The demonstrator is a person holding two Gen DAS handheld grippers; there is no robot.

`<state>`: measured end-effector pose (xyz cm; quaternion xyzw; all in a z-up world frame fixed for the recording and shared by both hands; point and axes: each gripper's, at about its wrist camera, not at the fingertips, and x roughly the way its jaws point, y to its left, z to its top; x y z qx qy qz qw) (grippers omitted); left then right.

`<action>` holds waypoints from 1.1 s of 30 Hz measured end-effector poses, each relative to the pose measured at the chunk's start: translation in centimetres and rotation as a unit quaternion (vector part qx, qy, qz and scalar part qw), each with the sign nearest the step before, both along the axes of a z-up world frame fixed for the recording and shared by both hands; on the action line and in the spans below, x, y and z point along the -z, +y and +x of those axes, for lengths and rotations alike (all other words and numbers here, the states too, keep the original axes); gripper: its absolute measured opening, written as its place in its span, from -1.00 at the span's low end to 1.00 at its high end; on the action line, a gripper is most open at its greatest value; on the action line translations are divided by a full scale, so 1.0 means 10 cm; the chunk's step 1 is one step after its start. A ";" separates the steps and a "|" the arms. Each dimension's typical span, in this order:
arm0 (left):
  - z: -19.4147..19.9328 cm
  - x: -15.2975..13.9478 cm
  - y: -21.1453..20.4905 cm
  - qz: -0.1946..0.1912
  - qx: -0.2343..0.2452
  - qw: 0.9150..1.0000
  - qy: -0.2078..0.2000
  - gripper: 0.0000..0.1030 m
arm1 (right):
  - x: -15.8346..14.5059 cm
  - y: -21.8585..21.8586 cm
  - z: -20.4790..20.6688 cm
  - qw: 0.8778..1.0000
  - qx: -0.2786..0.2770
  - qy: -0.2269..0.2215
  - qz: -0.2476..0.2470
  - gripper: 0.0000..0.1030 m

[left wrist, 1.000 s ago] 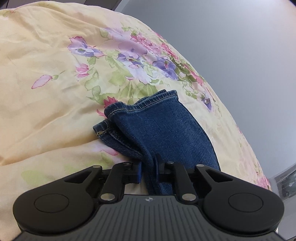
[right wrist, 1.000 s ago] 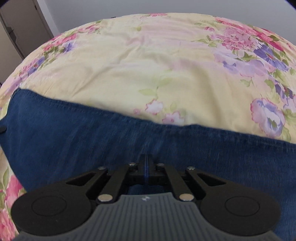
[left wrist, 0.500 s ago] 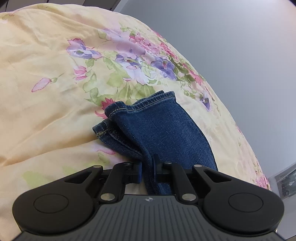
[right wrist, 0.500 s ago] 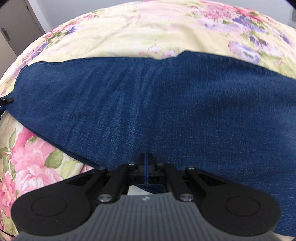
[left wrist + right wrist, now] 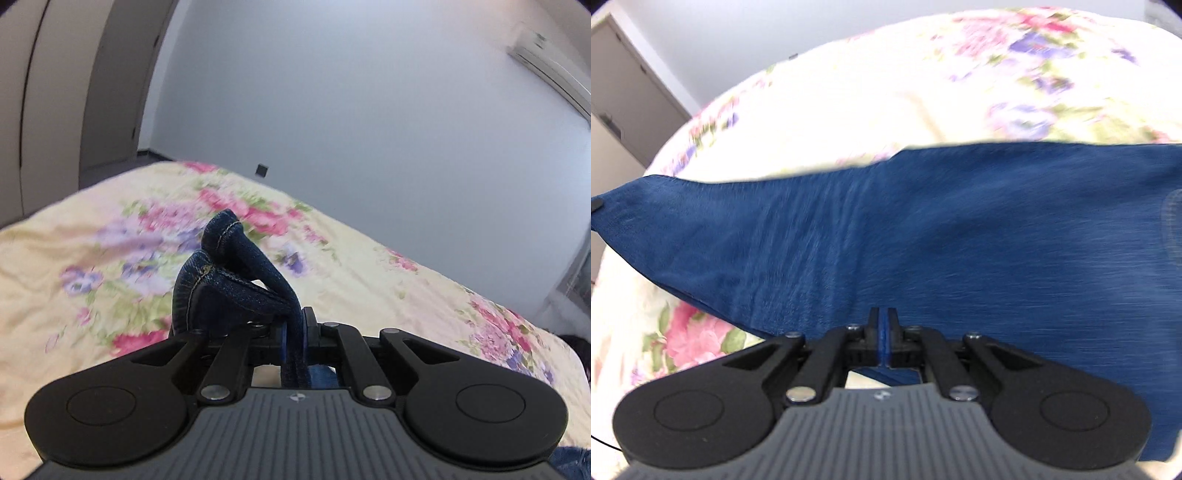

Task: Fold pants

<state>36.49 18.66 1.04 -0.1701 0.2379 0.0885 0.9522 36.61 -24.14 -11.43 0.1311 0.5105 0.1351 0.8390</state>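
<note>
The blue denim pants [image 5: 960, 229] lie stretched across the floral bedspread [image 5: 849, 92] in the right wrist view. My right gripper [image 5: 883, 314] is shut on their near edge, with a thin strip of blue between the pads. In the left wrist view the hemmed leg ends [image 5: 221, 266] stick up bunched, lifted off the bedspread [image 5: 92, 295]. My left gripper [image 5: 293, 317] has its jaws closing on that denim, and the pads press on it. More denim hangs below, hidden by the gripper body.
Beige wardrobe doors [image 5: 55, 92] stand at the far left beyond the bed. A grey wall [image 5: 369, 110] carries a dark socket [image 5: 261, 170] and an air conditioner [image 5: 546, 55]. A grey door [image 5: 620, 74] shows past the bed's left corner.
My left gripper rose with the leg ends, which left the bedspread, and the view now takes in the wall. My right gripper moved with the cloth, and more denim fills its view.
</note>
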 end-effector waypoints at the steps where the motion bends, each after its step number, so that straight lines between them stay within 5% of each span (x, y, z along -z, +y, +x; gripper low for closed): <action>1: 0.01 -0.12 -0.26 0.024 0.012 1.000 -0.009 -0.86 | -0.07 -0.13 -0.04 1.000 0.006 -0.006 0.003 -1.00; 9: 0.09 -0.50 -2.36 0.159 0.137 0.976 -0.059 -0.86 | -0.19 -1.26 -0.37 0.997 0.067 -0.020 0.035 -1.00; 13: 0.14 -0.05 -3.36 0.202 0.206 0.957 -0.032 -0.86 | -0.09 -1.89 -0.55 0.992 0.113 -0.018 0.062 -1.00; 17: 0.00 0.83 -4.19 0.263 0.285 0.921 0.030 -0.86 | 0.09 -2.39 -0.73 0.985 0.149 -0.002 0.083 -1.00; 19: -0.14 1.25 -4.41 0.280 0.316 0.904 0.065 -0.86 | 0.19 -2.54 -0.81 0.984 0.154 0.006 0.088 -1.00; 22: -0.28 1.55 -4.46 0.283 0.332 0.895 0.094 -0.84 | 0.27 -2.67 -0.95 0.985 0.143 0.011 0.092 -1.00; 25: -0.24 1.58 -4.36 0.243 0.348 0.898 0.120 -0.73 | 0.31 -2.67 -1.01 0.988 0.126 0.006 0.092 -1.00; 27: -0.23 1.54 -4.27 0.203 0.370 0.895 0.142 -0.46 | 0.32 -2.64 -1.02 0.988 0.117 0.004 0.102 -1.00; 31: -0.31 1.47 -4.30 0.201 0.419 0.874 0.144 -0.38 | 0.29 -2.46 -0.98 0.988 0.104 -0.006 0.115 -0.98; 33: -0.35 1.47 -4.31 0.186 0.447 0.862 0.149 -0.07 | 0.28 -2.39 -0.95 0.987 0.101 -0.007 0.128 -0.84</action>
